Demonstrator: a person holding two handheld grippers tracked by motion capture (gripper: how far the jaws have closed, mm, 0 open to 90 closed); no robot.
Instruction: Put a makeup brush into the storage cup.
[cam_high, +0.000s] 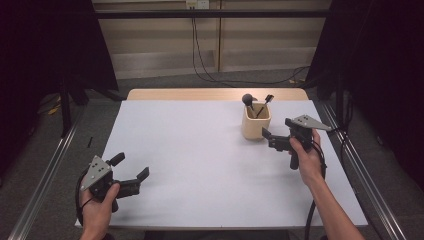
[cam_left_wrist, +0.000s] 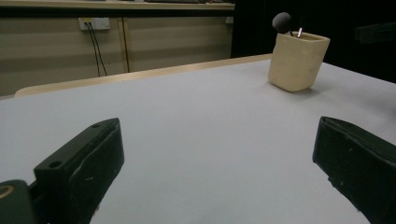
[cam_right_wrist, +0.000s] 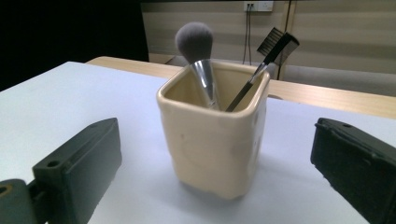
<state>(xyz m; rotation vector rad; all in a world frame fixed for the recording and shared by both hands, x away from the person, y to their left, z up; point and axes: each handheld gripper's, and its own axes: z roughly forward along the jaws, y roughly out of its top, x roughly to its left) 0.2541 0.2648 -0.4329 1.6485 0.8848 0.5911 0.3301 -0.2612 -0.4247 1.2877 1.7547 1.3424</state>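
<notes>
Your right gripper (cam_high: 272, 139) faces the cream cup (cam_high: 256, 122) near the desk's far right edge, jaws spread wide and empty, ready to reach. Your left gripper (cam_high: 131, 170) waits released by the near left corner, out of the way.

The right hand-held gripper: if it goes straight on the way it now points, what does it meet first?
Most likely the cream cup. It stands centred between the open jaws of the right hand-held gripper, just ahead, with a brush and a comb tool inside. The exact gap is hard to judge.
</notes>
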